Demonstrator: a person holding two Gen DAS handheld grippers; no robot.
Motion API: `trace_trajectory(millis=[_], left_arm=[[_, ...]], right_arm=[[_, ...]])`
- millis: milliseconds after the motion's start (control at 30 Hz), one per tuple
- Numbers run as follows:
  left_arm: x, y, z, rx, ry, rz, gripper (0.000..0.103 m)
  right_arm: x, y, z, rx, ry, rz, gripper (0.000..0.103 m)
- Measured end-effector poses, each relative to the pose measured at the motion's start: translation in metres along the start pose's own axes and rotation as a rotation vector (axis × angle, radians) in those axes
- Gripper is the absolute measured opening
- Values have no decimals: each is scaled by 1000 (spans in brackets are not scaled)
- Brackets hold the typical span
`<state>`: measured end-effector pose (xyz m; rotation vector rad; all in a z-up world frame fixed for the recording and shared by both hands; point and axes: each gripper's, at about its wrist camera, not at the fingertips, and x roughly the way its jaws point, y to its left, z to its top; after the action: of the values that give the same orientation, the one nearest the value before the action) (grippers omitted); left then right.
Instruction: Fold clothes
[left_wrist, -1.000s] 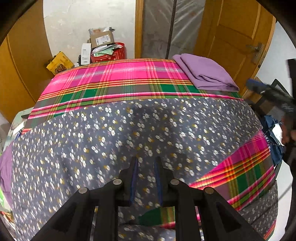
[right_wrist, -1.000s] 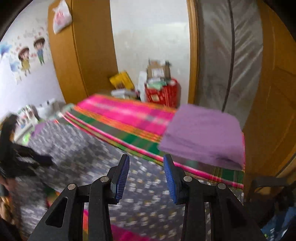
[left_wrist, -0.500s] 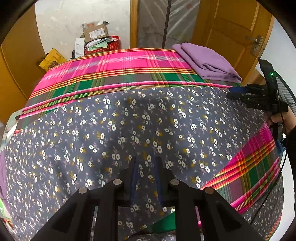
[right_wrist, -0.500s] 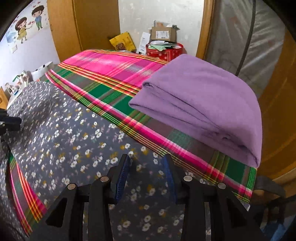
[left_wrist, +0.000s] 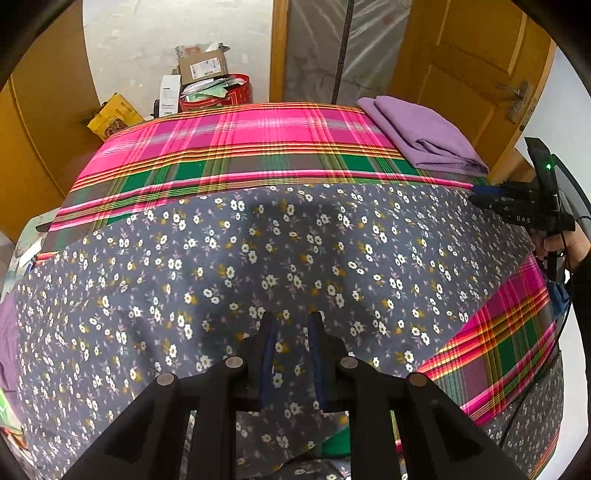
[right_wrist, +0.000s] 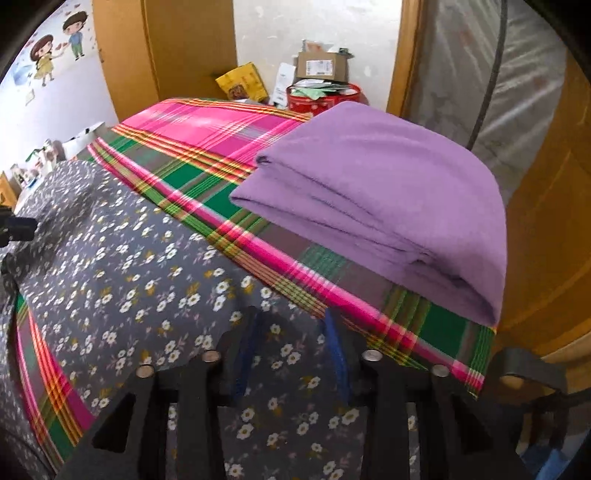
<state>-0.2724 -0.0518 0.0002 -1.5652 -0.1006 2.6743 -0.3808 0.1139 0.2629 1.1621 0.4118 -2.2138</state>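
A grey floral cloth lies spread over the plaid-covered table. My left gripper is at the cloth's near corner, its narrow jaws shut on a pinch of the fabric. My right gripper is low over the cloth's far right edge, beside the plaid border. Its jaws are closing, with flat cloth between the pads and not pressed by them. In the left wrist view the right gripper reaches in from the right, held by a hand. A folded purple cloth lies at the far right corner.
Cardboard boxes and a red tin stand on the floor beyond the table's far edge. A wooden door is at the back right. A dark chair stands off the table's right side. Small clutter sits at the left.
My right gripper has come down and forward to the floral cloth's far right edge. The left gripper has kept its place and its hold.
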Motion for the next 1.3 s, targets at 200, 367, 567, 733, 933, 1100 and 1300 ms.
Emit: trace_trajectory(millis=[200, 367, 567, 733, 933, 1100, 1300], left_arm=[[-8, 8, 1, -15, -16, 4, 17], [-19, 25, 1, -35, -44, 14, 17], [-42, 63, -5, -96, -93, 30, 17], [-62, 96, -15, -168, -126, 93, 17], [-85, 97, -33, -169, -172, 167, 17], [-102, 90, -43, -139, -214, 216, 17], [-121, 92, -53, -114, -257, 280, 17]], right_arm=[[4, 8, 6, -33, -1, -60, 5], [3, 8, 5, -12, -17, -91, 6], [-18, 15, 10, 23, -46, -125, 15], [-51, 38, 15, 94, -130, -55, 21], [-58, 114, 17, 20, -153, 62, 22], [-57, 176, 24, -64, -154, 117, 22], [-61, 210, 45, -106, -176, 131, 22]])
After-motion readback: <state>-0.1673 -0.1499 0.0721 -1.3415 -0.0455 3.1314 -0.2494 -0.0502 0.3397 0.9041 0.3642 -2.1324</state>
